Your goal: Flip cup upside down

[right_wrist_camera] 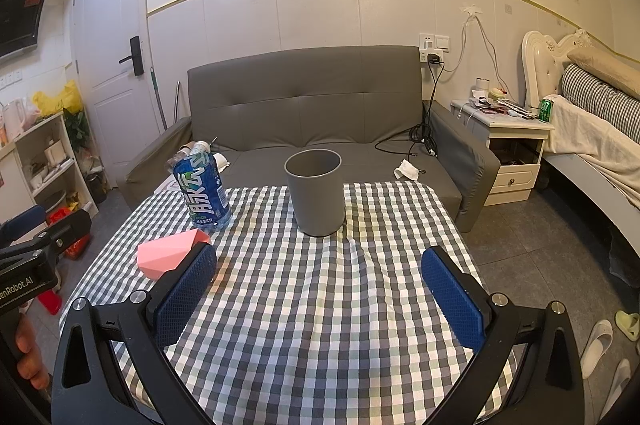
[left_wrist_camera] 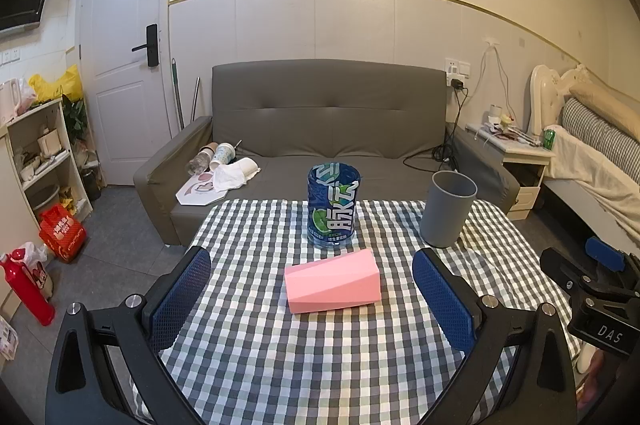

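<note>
Standing mouth-up at the far right of the checked surface (right_wrist_camera: 320,305), the grey cup (right_wrist_camera: 316,193) faces the right claw (right_wrist_camera: 318,289), spread wide and empty for approach; the left claw (left_wrist_camera: 312,289) is likewise spread, empty.

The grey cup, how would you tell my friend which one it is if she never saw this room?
Find the table with the checked cloth in front of the grey sofa. At its far edge, nearest the sofa, stands the grey cup, upright with its open mouth up. It is plain grey, unlike the blue printed bottle to its left and the pink box lying on its side.
</note>
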Motion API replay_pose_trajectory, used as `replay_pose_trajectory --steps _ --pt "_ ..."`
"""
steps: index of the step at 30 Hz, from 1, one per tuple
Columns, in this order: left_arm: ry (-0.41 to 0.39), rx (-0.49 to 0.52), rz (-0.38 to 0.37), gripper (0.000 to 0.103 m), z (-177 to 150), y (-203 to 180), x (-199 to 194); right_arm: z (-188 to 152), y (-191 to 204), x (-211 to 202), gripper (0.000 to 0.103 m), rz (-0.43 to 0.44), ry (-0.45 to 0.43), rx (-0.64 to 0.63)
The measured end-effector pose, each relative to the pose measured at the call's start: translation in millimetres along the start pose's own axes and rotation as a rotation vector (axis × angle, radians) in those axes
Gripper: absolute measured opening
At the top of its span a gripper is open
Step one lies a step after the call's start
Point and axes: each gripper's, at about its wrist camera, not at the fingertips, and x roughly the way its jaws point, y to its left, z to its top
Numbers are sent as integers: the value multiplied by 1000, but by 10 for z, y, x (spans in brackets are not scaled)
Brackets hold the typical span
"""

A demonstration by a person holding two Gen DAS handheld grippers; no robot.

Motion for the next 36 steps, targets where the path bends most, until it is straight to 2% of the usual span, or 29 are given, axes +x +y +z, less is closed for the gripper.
replay_pose_trajectory --steps 36 --pt "5 -6 -4 103 -13 36 -4 -12 -21 -9 103 -2 1 1"
